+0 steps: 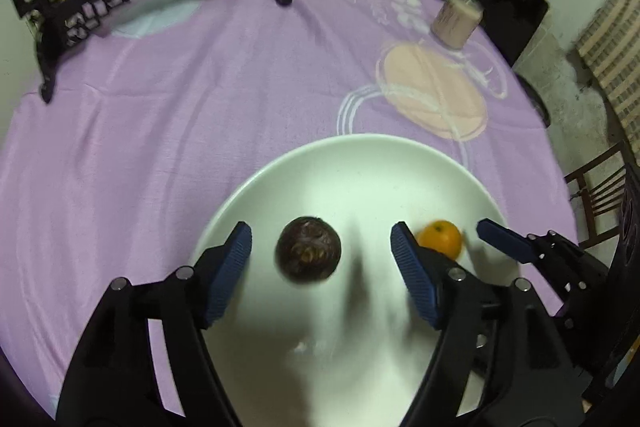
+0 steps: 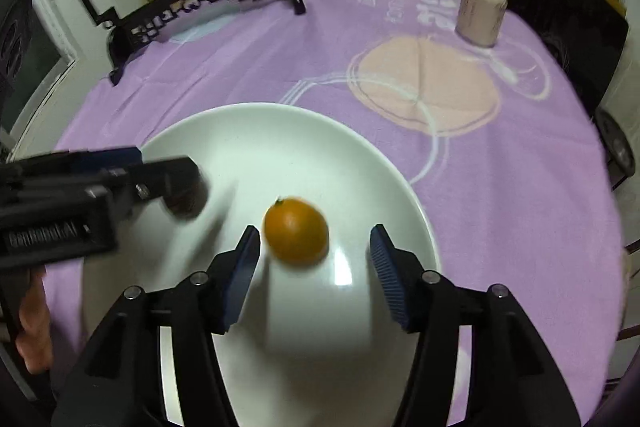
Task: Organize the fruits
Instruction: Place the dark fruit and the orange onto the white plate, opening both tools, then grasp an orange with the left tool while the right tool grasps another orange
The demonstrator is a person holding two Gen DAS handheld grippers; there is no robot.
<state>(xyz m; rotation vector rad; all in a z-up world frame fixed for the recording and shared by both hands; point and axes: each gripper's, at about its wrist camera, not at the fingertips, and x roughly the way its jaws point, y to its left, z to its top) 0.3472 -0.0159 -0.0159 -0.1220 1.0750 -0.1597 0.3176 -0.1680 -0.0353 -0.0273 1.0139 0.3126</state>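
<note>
Right gripper (image 2: pixel 314 269) hangs wide open over the white plate (image 2: pixel 280 139), orange (image 2: pixel 296 231) sitting loose between its blue pads (image 2: pixel 242 275), left gripper (image 2: pixel 132 171) alongside.

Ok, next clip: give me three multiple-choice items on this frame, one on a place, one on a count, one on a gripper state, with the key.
1. Where does the orange fruit lie?
A. on the purple cloth
B. on the white plate
C. beside the cup

2. How many fruits are on the plate?
A. one
B. two
C. four

3. How does the left gripper stand?
A. open, with the dark fruit between its fingers
B. shut on the dark fruit
C. shut on the plate rim

Key: 1 B, white surface surrounds the fruit; 2 B, the left wrist view shows only the dark fruit and the orange one; 3 A, there are gaps on both sides of the dark fruit.
</note>
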